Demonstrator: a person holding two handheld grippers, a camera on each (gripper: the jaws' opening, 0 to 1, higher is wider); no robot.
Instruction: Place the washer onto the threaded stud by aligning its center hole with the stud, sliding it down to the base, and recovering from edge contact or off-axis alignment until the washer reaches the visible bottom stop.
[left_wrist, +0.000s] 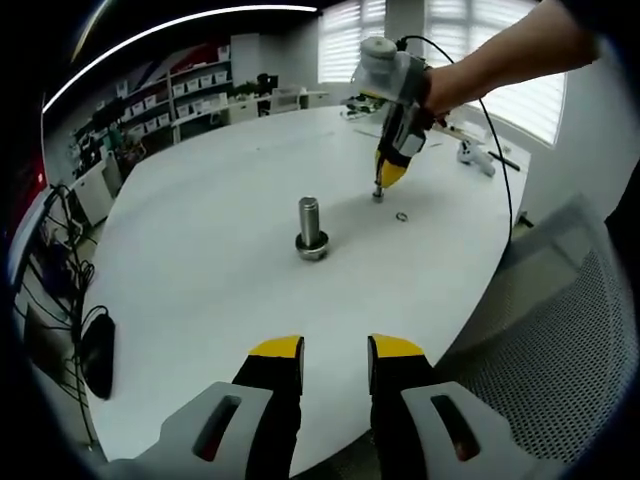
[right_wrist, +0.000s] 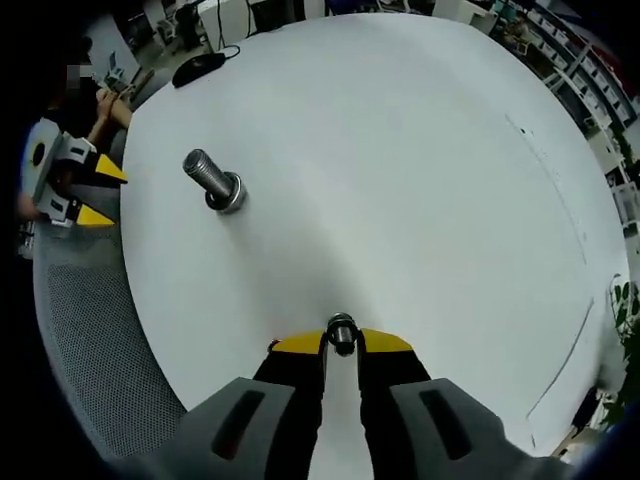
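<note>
your threaded stud (left_wrist: 309, 224) stands upright on its wide base near the middle of the round white table (left_wrist: 200, 300), with bare tabletop all around it and the table's edges well away on every side. in the right gripper view the stud (right_wrist: 211, 179) leans toward the upper left, and the table rim (right_wrist: 140, 330) curves past the left of your jaws, with a mesh chair (right_wrist: 90, 330) just beyond it. your right gripper (right_wrist: 341, 343) has its yellow-tipped jaws closed on a small ring-shaped metal piece, the washer (right_wrist: 342, 333), held at the tips well apart from the stud. the left gripper view shows that same right gripper (left_wrist: 379, 187) from the front, tips pointing down at the tabletop beyond the stud, and it also shows a second small ring (left_wrist: 402, 215) lying flat on the table just beside those tips. your left gripper (left_wrist: 335, 360) sits at the near table edge with its jaws parted and nothing between them; the right gripper view catches it (right_wrist: 95, 190) off the table's left edge. a dark mouse (left_wrist: 97, 352) lies by the left rim, and shelves (left_wrist: 190, 95) line the far wall.
</note>
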